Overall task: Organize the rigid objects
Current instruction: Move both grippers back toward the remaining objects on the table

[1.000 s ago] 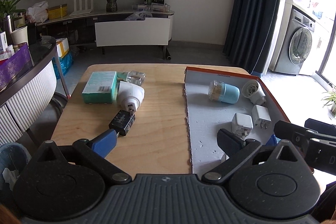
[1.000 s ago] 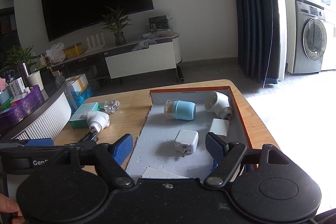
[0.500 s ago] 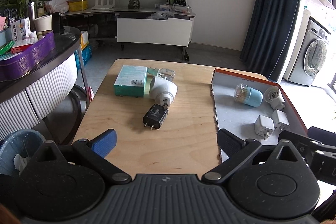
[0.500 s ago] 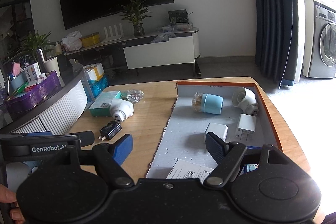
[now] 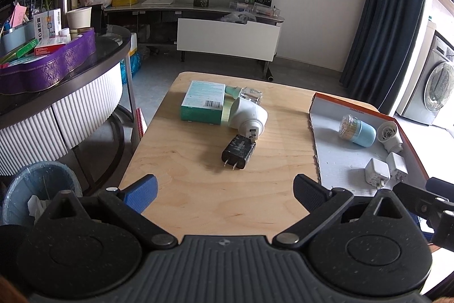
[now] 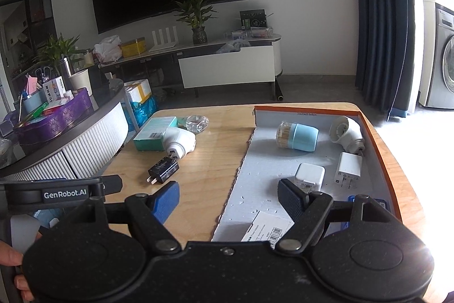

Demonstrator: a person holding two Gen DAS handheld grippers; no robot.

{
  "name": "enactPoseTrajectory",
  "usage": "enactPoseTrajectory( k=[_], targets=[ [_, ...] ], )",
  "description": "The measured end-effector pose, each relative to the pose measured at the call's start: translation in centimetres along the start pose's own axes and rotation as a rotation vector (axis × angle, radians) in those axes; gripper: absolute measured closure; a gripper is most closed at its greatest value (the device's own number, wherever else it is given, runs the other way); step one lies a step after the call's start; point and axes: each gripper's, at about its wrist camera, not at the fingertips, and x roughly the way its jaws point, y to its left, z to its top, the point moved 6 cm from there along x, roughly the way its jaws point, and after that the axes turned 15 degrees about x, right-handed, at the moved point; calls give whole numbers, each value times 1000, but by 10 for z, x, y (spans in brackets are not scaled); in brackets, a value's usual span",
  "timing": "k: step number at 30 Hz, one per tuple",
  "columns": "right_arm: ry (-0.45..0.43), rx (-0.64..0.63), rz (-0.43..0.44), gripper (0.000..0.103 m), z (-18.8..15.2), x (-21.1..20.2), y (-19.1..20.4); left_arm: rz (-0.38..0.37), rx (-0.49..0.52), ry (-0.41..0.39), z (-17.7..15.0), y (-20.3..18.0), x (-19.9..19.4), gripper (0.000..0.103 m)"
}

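On the wooden table (image 5: 198, 178) lie a black plug adapter (image 5: 238, 152), a white round device (image 5: 249, 117), a teal box (image 5: 205, 105) and a clear bottle (image 5: 250, 95). An orange-rimmed white tray (image 6: 380, 149) on the right holds a blue toothpick jar (image 6: 298, 137), a white socket device (image 6: 347, 132), two white chargers (image 6: 309, 176) and a label card (image 6: 266, 227). My left gripper (image 5: 224, 190) is open and empty, near the table's front edge, short of the black adapter. My right gripper (image 6: 228, 198) is open and empty above the tray's left edge.
A curved counter (image 5: 56, 93) with a purple tin stands to the left, a bin (image 5: 39, 195) below it. A TV bench (image 5: 227, 39) and a plant are behind. A curtain and a washing machine (image 5: 437, 87) are at the right.
Both grippers have pulled back and risen, so the table and tray look farther away. The left view has swung left, off the tray and onto the loose objects. Nothing on the table moved.
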Motion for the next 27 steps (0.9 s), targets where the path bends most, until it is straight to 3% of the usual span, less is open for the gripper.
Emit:
enactPoseTrajectory(
  k=[27],
  targets=[
    [78,-40,36,13,5,49,26,15,-24,56,2,23,26,0]
  ],
)
